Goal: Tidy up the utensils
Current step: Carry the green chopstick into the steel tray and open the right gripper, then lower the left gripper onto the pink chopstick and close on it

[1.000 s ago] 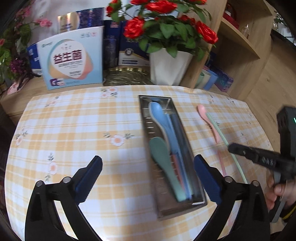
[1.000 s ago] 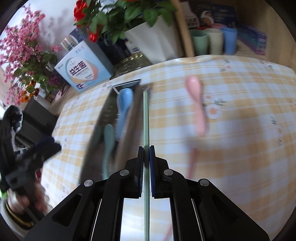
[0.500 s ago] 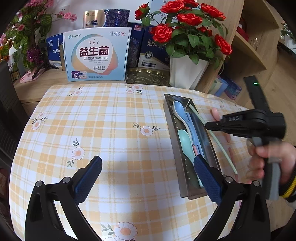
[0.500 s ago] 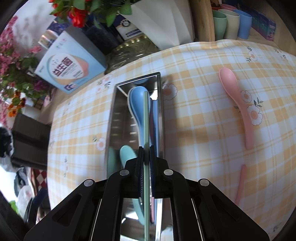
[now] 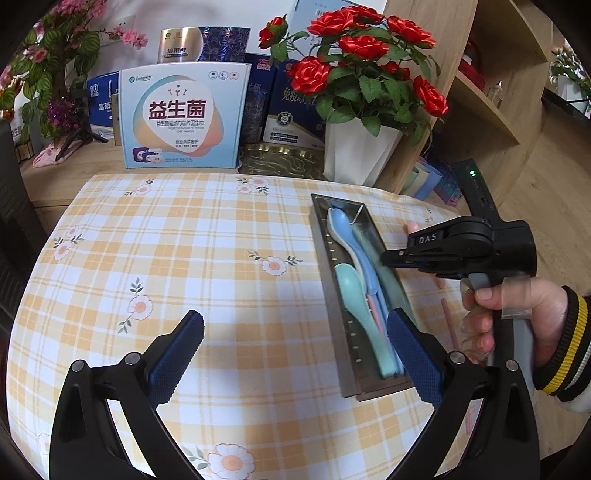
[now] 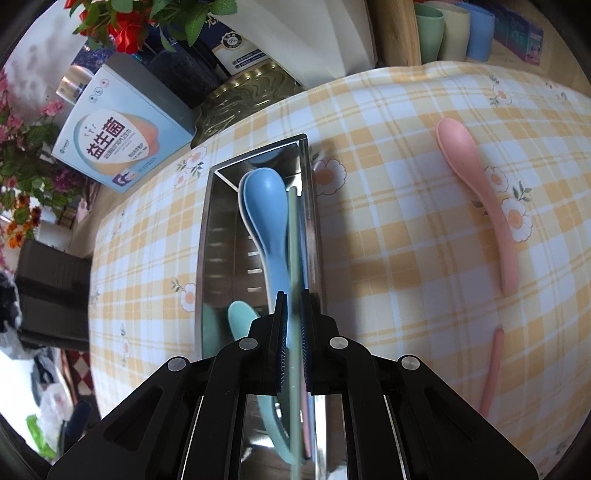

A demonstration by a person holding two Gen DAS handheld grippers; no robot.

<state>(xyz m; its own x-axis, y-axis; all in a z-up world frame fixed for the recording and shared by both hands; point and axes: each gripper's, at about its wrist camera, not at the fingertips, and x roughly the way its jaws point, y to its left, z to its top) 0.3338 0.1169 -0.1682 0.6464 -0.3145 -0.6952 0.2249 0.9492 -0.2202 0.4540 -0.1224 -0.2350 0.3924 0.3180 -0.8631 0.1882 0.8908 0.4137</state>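
A steel tray [image 5: 330,273] [image 6: 208,240] lies lengthwise on the checked tablecloth. It holds a blue spoon [image 5: 341,225] [image 6: 264,199] and a green spoon [image 5: 349,284] [image 6: 240,314]. My right gripper [image 6: 293,306] [image 5: 388,256] is shut on a green chopstick [image 6: 293,240] [image 5: 373,251], which runs along the tray's right side, low inside it. A pink spoon [image 6: 465,155] and a pink chopstick [image 6: 493,369] [image 5: 448,317] lie on the cloth right of the tray. My left gripper [image 5: 295,332] hangs open over the cloth by the tray's near end, holding nothing.
A white pot of red roses [image 5: 358,151], a brass dish [image 5: 280,162] and printed boxes [image 5: 183,118] stand behind the table. Wooden shelves [image 5: 480,103] rise at the right, with cups [image 6: 454,33] at their foot. A hand [image 5: 513,317] holds the right gripper.
The right gripper carried the green chopstick from right of the tray to over it and lowered it along the tray's length. The left gripper drifted left, still open.
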